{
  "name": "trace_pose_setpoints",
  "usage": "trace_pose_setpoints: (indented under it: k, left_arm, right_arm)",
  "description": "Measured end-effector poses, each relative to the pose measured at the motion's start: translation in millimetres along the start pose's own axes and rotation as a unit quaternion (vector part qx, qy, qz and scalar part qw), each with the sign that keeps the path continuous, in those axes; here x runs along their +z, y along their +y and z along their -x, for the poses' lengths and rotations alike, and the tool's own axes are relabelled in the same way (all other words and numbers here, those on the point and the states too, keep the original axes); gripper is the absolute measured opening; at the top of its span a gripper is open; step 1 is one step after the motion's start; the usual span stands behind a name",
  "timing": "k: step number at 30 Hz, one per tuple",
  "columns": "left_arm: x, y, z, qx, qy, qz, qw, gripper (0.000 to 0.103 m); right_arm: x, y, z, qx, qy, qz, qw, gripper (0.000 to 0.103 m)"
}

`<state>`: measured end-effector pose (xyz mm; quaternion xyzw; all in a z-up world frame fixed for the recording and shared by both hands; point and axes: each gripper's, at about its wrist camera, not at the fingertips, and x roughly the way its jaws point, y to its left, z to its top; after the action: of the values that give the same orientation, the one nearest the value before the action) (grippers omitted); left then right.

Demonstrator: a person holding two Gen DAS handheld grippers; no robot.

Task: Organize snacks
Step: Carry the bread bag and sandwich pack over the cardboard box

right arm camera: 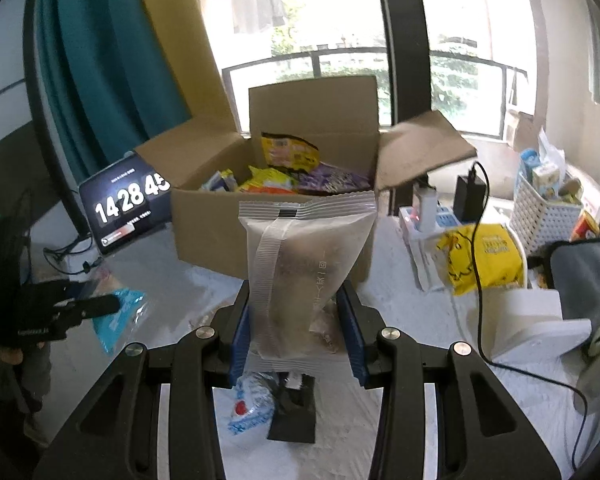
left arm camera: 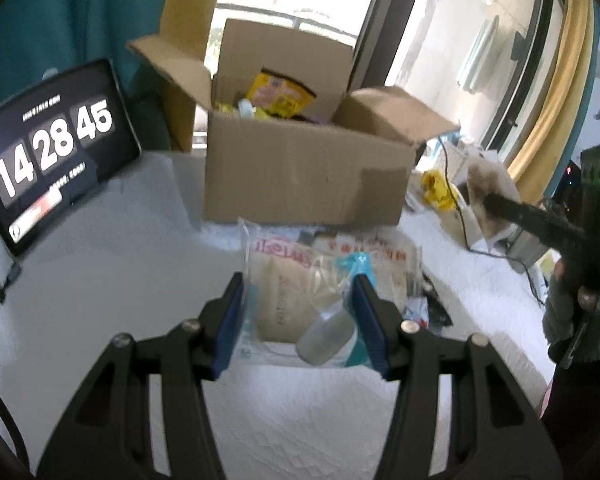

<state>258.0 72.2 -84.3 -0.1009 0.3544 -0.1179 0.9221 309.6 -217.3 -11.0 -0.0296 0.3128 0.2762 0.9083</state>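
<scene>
While the left gripper [left arm camera: 298, 300] fills the lower half of the left wrist view, its blue pads [left arm camera: 230, 330] clamp a clear packet [left arm camera: 288, 308] with a teal corner, held above the white table [left arm camera: 100, 280]. More packets [left arm camera: 380, 256] lie behind it at centre, before the open box [left arm camera: 300, 184], where a yellow bag [left arm camera: 280, 94] stands among snacks. A clock [left arm camera: 52, 148] sits at left. Seen from the right wrist, the right gripper [right arm camera: 296, 316] grips an upright frosted pouch [right arm camera: 308, 256] at lower centre, in front of the box [right arm camera: 204, 224]. A blue wrapper [right arm camera: 248, 408] lies below; the left gripper [right arm camera: 96, 306] shows at the left edge.
</scene>
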Motion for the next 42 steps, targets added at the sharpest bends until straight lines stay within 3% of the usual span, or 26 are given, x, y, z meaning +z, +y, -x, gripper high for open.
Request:
trace_pose_setpoints:
  k: [11,23,42]
  left_arm:
    - [41,4,10,0.005,-0.046,-0.012,0.9989,0.055]
    - [83,-5,7,-0.014,-0.087,-0.028,0.9958,0.055]
    - [166,-23,-54,0.005,-0.129,-0.056,0.9901,0.055]
  right_arm:
    - [23,8,-2,0.001,-0.017,0.011,1.000,0.043]
    - [51,11,-13,-0.012,-0.026,0.029,0.999,0.043]
    - [94,-5,-47,-0.019,-0.050,0.039,0.998,0.043]
